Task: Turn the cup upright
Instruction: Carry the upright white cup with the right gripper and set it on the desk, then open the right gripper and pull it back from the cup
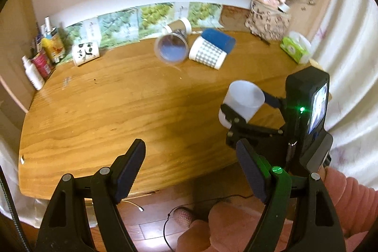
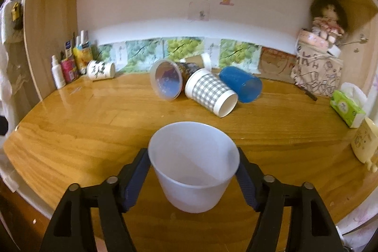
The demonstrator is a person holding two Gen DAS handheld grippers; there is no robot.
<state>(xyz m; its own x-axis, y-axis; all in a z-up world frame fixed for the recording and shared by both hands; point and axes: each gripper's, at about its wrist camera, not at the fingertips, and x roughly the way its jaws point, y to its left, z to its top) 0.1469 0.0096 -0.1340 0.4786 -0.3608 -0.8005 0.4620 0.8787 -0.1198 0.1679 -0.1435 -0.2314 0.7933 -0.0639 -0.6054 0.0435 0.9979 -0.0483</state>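
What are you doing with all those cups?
A person holds a gripper tool in each hand and is turning cups right way up. The right gripper grips a white plastic cup between its fingers, mouth up, over the wooden table. The left gripper is open and holds nothing. Farther back, a checked paper cup, a blue cup and a clear cup lie tipped on their sides.
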